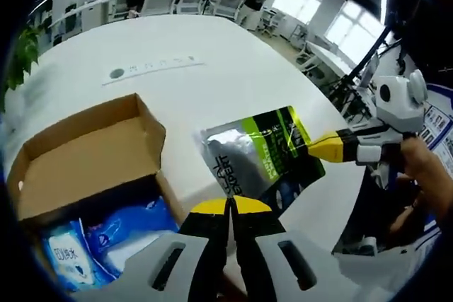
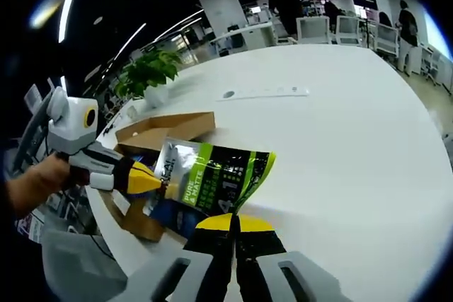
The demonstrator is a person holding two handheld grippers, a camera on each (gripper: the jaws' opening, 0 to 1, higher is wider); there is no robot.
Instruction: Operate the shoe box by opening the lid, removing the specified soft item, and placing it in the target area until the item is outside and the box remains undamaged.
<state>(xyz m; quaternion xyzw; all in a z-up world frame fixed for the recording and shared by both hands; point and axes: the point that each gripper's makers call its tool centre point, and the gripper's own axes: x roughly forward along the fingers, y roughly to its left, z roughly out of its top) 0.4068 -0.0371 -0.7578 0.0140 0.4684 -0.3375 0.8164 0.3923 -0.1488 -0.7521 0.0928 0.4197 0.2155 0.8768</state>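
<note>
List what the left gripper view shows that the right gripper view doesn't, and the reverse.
Left gripper view: blue wipe packs inside the open box. Right gripper view: a potted plant. Both: the pouch, pinched by the left gripper and the right gripper, the box, the white table.

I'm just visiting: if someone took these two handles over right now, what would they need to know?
Left gripper: shut on the near edge of the green-and-silver pouch.
Right gripper: shut on another edge of the same pouch.
Shoe box: on the white table, lid open, blue packs inside.
Done: lid opened, pouch outside the box.
Left: set the pouch on the table and release both grippers.
</note>
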